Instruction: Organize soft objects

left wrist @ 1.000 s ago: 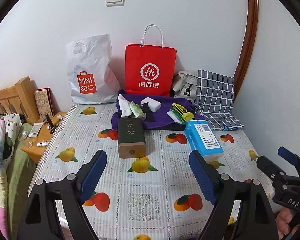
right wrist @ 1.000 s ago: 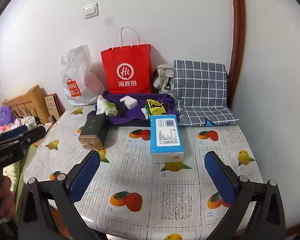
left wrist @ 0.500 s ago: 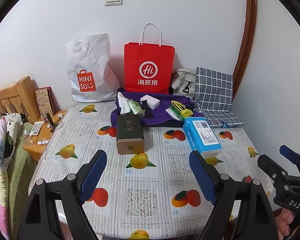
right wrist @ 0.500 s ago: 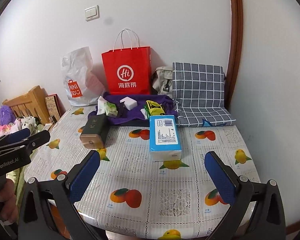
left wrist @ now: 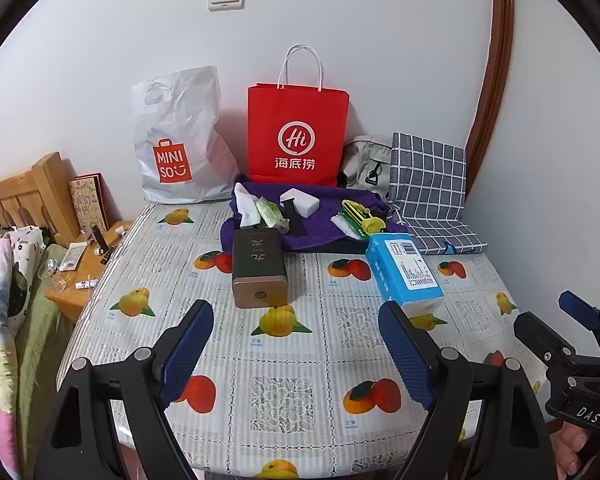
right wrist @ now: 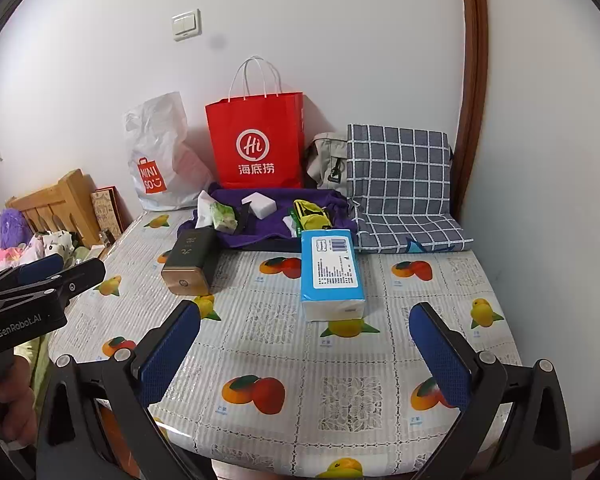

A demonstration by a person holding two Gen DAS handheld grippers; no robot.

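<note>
Tissue pack [right wrist: 332,270] lies flat on the table [right wrist: 340,400], straight ahead of your right gripper [right wrist: 304,354], whose jaws stand wide apart and empty, likely so they can straddle it. Your left gripper [left wrist: 296,354] hovers likewise spread, lined up nearer the dark box [left wrist: 259,266]. More soft bits sit on the purple cloth [left wrist: 324,216] behind, near the red bag [left wrist: 298,136].

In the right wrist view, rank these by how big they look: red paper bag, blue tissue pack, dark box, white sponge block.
1. red paper bag
2. blue tissue pack, though it lies nearer the camera
3. dark box
4. white sponge block
</note>
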